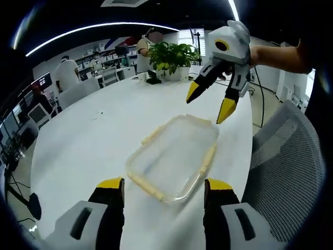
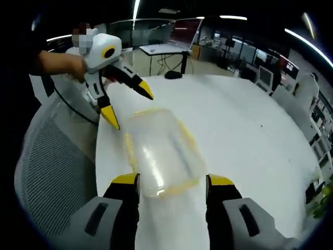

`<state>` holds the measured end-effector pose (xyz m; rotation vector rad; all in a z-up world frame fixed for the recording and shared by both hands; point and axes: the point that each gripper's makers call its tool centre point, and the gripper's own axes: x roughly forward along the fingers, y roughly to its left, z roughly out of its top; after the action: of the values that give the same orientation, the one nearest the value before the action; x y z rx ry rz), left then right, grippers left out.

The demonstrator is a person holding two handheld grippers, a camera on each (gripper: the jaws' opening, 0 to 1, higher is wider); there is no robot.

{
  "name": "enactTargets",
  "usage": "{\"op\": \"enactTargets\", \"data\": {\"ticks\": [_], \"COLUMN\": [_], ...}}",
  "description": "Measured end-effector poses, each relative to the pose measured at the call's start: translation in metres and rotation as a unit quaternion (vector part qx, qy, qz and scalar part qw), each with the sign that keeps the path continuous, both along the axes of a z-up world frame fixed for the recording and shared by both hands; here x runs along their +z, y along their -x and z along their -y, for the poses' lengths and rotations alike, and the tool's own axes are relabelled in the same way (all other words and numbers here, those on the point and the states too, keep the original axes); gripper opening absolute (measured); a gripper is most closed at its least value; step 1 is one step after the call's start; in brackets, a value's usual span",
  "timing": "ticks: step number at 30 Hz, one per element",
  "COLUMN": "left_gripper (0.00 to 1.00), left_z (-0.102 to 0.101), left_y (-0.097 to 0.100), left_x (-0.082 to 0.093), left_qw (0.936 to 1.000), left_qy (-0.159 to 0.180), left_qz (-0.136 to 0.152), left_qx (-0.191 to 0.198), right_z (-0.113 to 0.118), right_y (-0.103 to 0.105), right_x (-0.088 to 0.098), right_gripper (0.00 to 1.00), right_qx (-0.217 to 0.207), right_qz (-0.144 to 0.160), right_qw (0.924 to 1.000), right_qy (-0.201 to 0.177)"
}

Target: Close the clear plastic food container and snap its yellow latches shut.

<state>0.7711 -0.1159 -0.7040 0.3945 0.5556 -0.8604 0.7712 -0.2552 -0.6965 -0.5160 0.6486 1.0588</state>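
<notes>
Clear plastic container (image 1: pixel 174 156) sits on the white round table (image 1: pixel 88 135), near its edge by a grey mesh chair (image 1: pixel 286 156), lying between my two grippers. Lid looks on already; yellow latches (image 1: pixel 208 156) run along the rim, whether snapped I cannot tell. My left gripper (image 1: pixel 164 190) is spread wide, empty, at the near end. My right gripper (image 2: pixel 171 187) is spread too, holding nothing. Container looks light, thin-walled, smooth and slippery, a rounded rectangle. I'd brace one end and press on the latches, not the flexy lid centre.
</notes>
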Motion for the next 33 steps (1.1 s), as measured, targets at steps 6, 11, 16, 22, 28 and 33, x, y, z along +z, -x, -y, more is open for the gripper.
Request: {"op": "enactTargets", "data": {"ticks": [6, 11, 16, 22, 28, 33], "left_gripper": [0.56, 0.54, 0.53, 0.49, 0.45, 0.46], "left_z": [-0.002, -0.001, -0.002, -0.001, 0.004, 0.005], "left_y": [0.002, 0.002, -0.003, -0.006, -0.012, -0.021], "left_x": [-0.007, -0.012, -0.019, -0.023, -0.024, -0.025], "left_qw": [1.0, 1.0, 0.9999, 0.9998, 0.9997, 0.9996], "left_qy": [-0.004, -0.009, -0.012, -0.016, -0.013, -0.008], "left_qz": [-0.001, -0.002, -0.005, -0.012, -0.018, -0.023], "left_qx": [0.001, 0.001, 0.004, -0.005, -0.012, -0.011], "right_z": [0.004, 0.003, 0.002, 0.001, -0.005, -0.003], "right_y": [0.006, 0.009, 0.007, 0.006, 0.004, -0.005], "right_x": [-0.009, -0.018, -0.025, -0.032, -0.033, -0.032], "right_gripper": [0.49, 0.5, 0.49, 0.47, 0.44, 0.44], "right_qx": [-0.026, -0.05, -0.068, -0.073, -0.075, -0.083], "right_qz": [-0.001, 0.002, -0.003, -0.011, -0.014, -0.015], "right_qw": [0.9996, 0.9984, 0.997, 0.9966, 0.996, 0.9951], "right_qy": [-0.013, -0.028, -0.036, -0.038, -0.047, -0.052]}}
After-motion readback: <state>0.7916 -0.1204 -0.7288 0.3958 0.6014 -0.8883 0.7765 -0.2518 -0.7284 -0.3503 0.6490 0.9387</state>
